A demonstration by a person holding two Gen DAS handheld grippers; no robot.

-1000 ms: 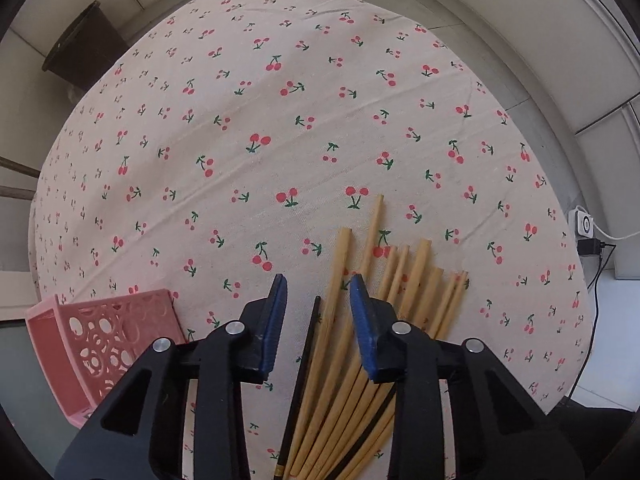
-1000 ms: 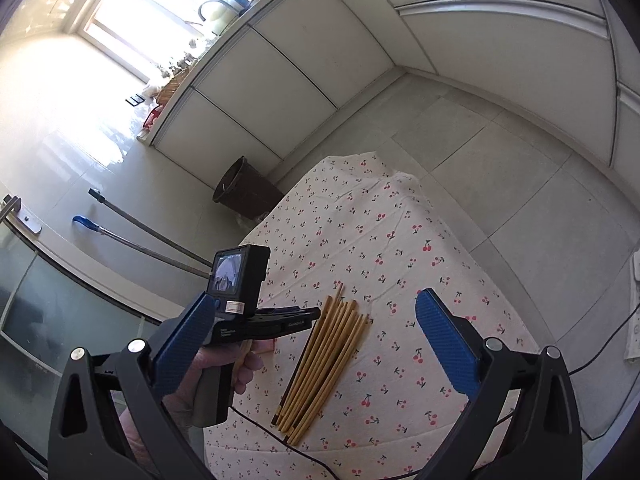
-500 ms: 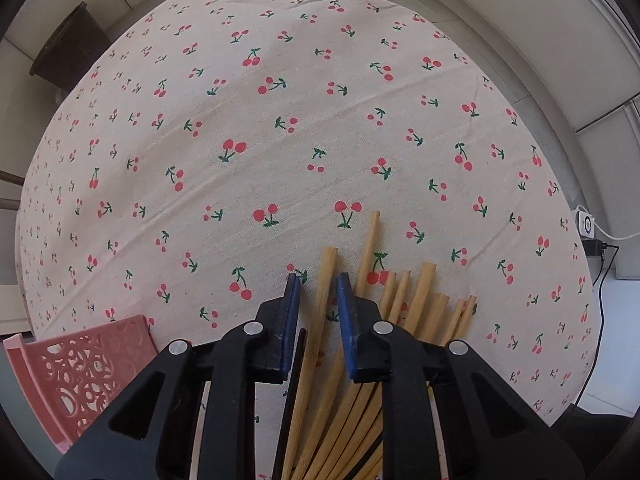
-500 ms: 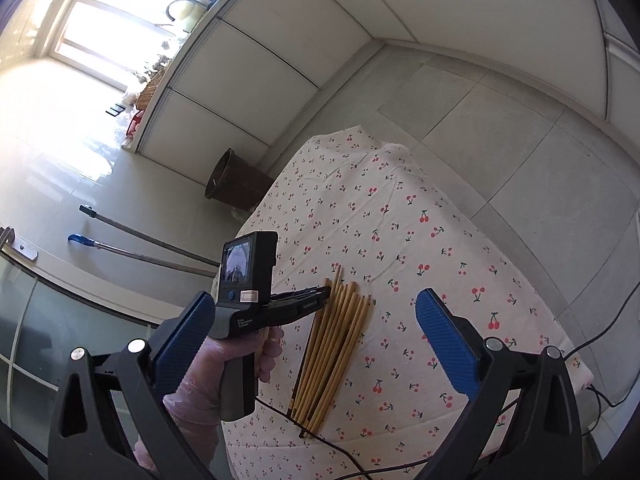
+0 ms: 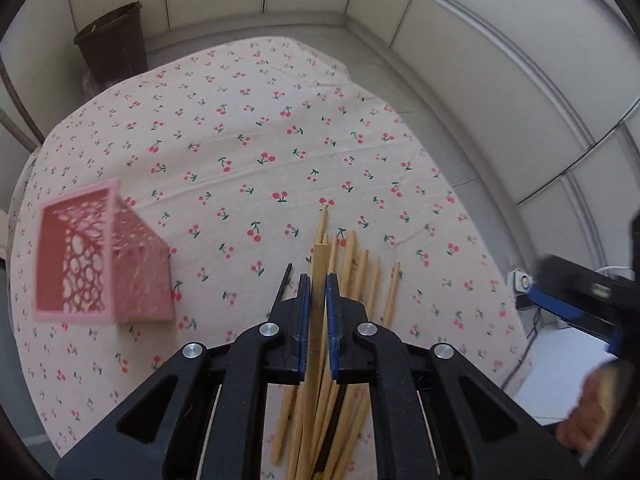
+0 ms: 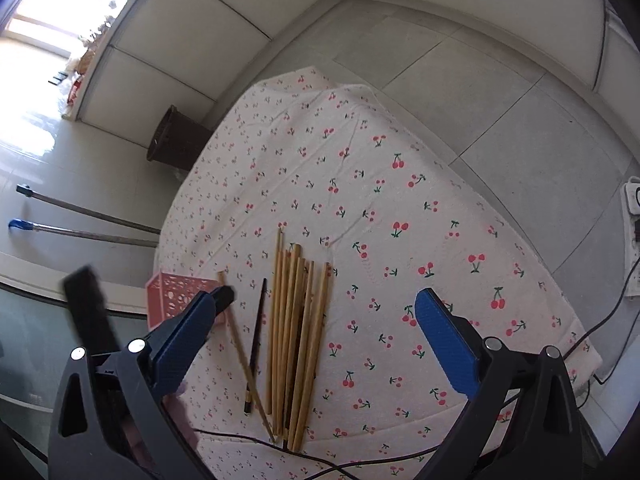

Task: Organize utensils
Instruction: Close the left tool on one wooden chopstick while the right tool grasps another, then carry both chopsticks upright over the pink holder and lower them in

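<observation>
My left gripper (image 5: 318, 280) is shut on one bamboo chopstick (image 5: 320, 256) and holds it slanted above the cherry-print cloth. In the right wrist view that chopstick (image 6: 240, 344) hangs clear of the pile, gripped near its far end. Several bamboo chopsticks (image 6: 298, 340) lie side by side on the cloth. One dark chopstick (image 6: 256, 344) lies to their left. A pink perforated basket (image 5: 96, 256) stands at the left. My right gripper (image 6: 320, 304) hovers over the pile with its jaws wide but closing slightly. Nothing is between them.
The table under the cloth (image 5: 240, 140) drops off on all sides. A brown bin (image 6: 176, 140) stands on the floor beyond the far corner. Two mop handles (image 6: 88, 212) lie at the left. A black cable (image 6: 320, 460) crosses the near edge, and a power strip (image 6: 632, 200) sits at the right.
My left gripper has shut on one bamboo chopstick and lifted it off the pile, tilting back. The right gripper has sunk closer to the chopsticks.
</observation>
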